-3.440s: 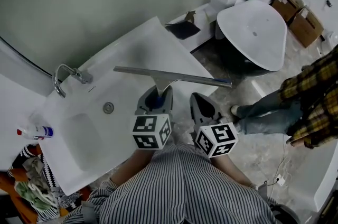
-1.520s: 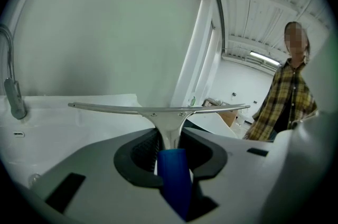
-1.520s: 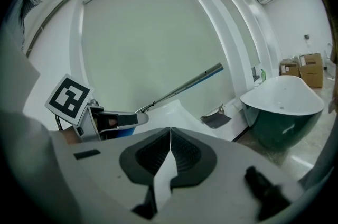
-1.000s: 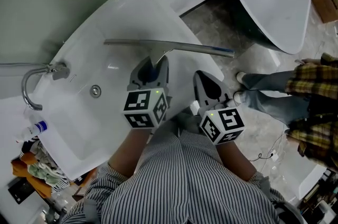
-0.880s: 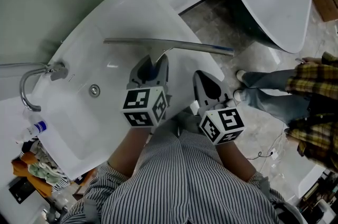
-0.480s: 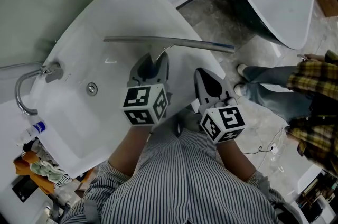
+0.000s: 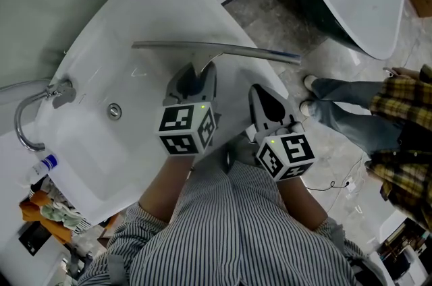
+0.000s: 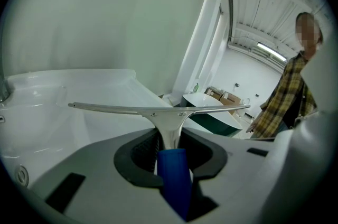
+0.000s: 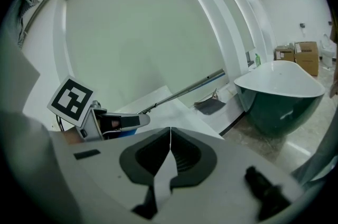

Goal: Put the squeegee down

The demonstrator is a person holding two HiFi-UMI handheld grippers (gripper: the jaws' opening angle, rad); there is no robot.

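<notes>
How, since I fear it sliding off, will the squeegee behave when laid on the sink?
The squeegee looks stiff: its long metal blade runs straight though the left gripper holds only the blue handle. It is probably blade-heavy, so it may tip forward when released. On the smooth, glossy sink it could well slide.

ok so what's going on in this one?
A person holds a gripper in each hand. The left claw is shut on the blue handle of a squeegee, whose long blade sits crosswise over the white washbasin; it is not yet put down. The right claw is shut and empty, just beside the left one. A bystander in a plaid shirt stands to the right.
</notes>
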